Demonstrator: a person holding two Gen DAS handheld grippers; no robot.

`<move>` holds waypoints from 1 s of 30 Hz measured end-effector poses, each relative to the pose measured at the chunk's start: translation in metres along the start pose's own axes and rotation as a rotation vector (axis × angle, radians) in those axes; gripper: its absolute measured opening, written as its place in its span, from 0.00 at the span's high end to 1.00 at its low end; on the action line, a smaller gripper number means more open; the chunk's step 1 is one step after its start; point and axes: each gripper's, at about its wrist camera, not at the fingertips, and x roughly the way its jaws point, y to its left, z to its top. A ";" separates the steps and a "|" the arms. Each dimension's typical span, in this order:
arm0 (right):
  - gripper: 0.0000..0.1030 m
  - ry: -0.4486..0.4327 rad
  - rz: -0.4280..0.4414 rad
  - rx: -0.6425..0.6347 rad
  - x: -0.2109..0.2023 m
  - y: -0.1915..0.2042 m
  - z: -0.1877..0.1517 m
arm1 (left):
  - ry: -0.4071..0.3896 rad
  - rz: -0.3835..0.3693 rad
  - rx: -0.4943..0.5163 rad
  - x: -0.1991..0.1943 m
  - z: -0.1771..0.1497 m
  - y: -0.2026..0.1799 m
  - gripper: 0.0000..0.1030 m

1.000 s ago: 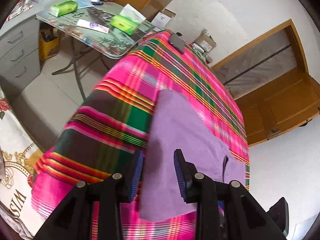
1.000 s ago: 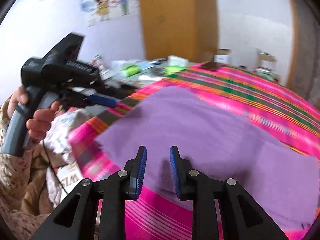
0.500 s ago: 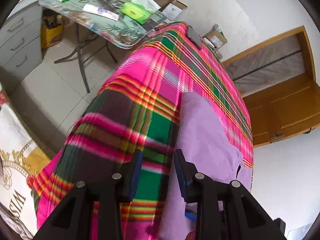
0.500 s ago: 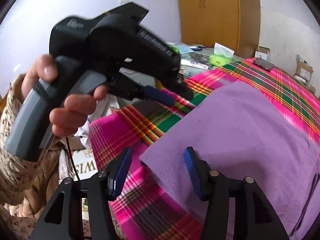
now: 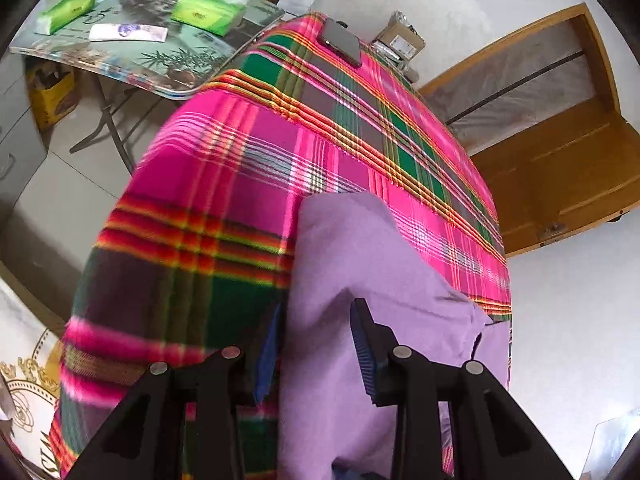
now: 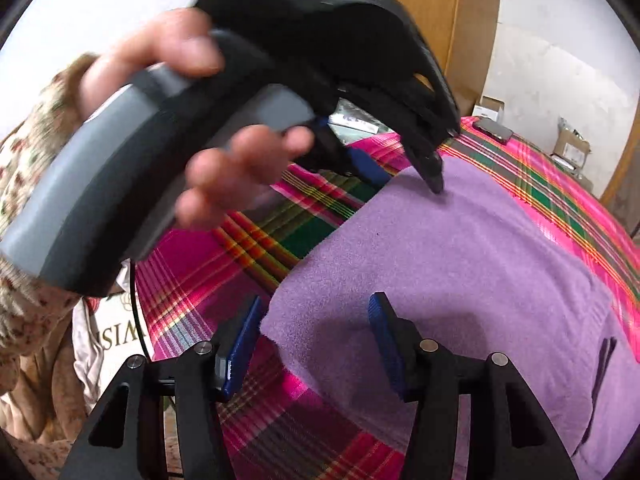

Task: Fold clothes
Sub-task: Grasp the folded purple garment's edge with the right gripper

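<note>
tilting down, left gripper [image 5: 316, 344] opening over purple garment [image 5: 360, 280]

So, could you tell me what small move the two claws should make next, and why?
Probably close both on the purple garment. The right claw stands open astride its near corner, and the left claw, jaws opening, straddles the same edge on the plaid cloth; neither pinches fabric yet.

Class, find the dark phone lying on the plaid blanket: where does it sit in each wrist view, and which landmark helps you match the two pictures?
Left wrist view: the phone lies at top centre, on the far end of the plaid blanket.
Right wrist view: the phone lies upper right, on the blanket's far edge.
Shared landmark: the purple garment spread on the blanket, nearer than the phone in both.
</note>
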 end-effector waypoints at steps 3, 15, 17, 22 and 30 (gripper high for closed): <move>0.45 0.001 0.001 0.014 0.001 -0.001 -0.001 | 0.018 -0.029 -0.024 0.005 0.007 -0.001 0.66; 0.81 -0.014 -0.038 0.042 0.000 -0.010 -0.002 | 0.011 -0.081 -0.043 0.004 0.013 -0.001 0.90; 0.82 -0.016 -0.036 0.049 -0.001 -0.011 -0.001 | 0.000 -0.082 -0.039 -0.001 0.012 -0.002 0.90; 0.82 -0.039 -0.021 0.045 -0.006 -0.010 0.003 | -0.029 -0.079 -0.022 -0.018 0.014 -0.005 0.90; 0.83 -0.099 0.068 0.021 -0.008 0.002 0.025 | -0.086 -0.012 -0.021 -0.049 0.016 -0.002 0.90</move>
